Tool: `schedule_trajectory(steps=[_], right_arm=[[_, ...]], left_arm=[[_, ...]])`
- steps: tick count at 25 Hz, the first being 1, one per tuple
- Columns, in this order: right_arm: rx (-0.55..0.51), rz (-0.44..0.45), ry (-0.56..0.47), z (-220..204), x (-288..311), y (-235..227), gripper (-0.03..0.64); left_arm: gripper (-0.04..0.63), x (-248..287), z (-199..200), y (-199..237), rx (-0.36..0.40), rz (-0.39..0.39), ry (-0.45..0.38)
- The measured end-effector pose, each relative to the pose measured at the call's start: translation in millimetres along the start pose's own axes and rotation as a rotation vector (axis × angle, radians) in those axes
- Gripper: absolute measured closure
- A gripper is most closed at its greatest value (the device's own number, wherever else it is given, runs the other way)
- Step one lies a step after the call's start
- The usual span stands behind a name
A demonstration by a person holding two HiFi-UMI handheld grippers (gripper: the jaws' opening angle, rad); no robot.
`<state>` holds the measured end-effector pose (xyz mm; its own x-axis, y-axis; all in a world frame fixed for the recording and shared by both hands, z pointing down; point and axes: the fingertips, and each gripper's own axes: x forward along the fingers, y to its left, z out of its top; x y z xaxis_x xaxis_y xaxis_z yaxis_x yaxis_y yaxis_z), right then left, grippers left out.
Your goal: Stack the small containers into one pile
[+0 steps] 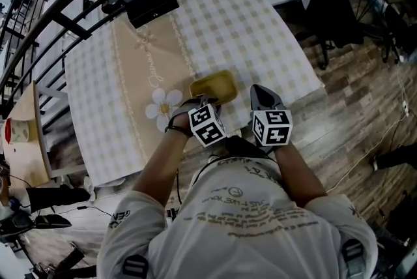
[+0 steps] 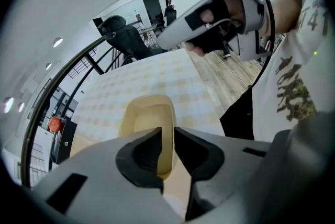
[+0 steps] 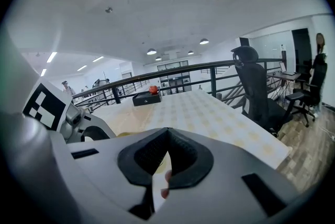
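Apparently only one of the small containers is in sight: a shallow yellow container (image 1: 213, 87) with rounded corners. It sits on the checked cloth (image 1: 234, 17) near the front edge of the bench (image 1: 296, 85), just ahead of both tools. Whether others are nested inside it I cannot tell.

The left gripper (image 2: 167, 131) points steeply down at its near end. Its jaws stand a narrow way apart with the thin end wall in the gap, and the pads do not seem to press on it, so I read it as released. The right gripper (image 3: 167, 133) hangs just beside it with its tips together and nothing between them.

Judging by its looks, the container is light, thin-walled moulded plastic: stiff enough to keep its shape, smooth, and likely to skid on the cloth if nudged. The best hold is probably the short near wall, with one jaw inside and one outside, pinched gently just below the rim so that it hangs level.
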<state>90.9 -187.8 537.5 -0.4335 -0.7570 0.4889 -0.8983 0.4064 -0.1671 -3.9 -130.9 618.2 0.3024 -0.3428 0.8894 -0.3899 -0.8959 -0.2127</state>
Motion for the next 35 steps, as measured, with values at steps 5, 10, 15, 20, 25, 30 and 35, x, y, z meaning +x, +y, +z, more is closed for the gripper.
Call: schedule_trajectory(steps=[5,10,15,20,25,30,35], right_arm=[[-0.016,0.018,-0.005,4,-1,12,0.618],[-0.032,0.046,-0.011,6,-3,25,0.618],[-0.060,0.080,-0.028,15,-6,41,0.618],[-0.091,0.134,-0.094,41,-19,68,0.618],[-0.079,0.184,-0.187,81,-35,88,0.618],[-0.108,0.212,-0.259,104,-50,108,0.618],[-0.149,0.215,-0.294,114,-64,126,0.618]], left_arm=[[0.541,-17,3,8,-0.077,0.046,-0.090],[0.589,-43,7,28,-0.306,0.164,-0.255],[0.589,-75,4,43,-0.536,0.274,-0.409],[0.589,-135,6,52,-0.682,0.396,-0.556],[0.589,-196,1,61,-0.734,0.556,-0.664],[0.591,-236,-15,64,-0.766,0.681,-0.683],[0.591,-268,-23,62,-0.800,0.757,-0.697]])
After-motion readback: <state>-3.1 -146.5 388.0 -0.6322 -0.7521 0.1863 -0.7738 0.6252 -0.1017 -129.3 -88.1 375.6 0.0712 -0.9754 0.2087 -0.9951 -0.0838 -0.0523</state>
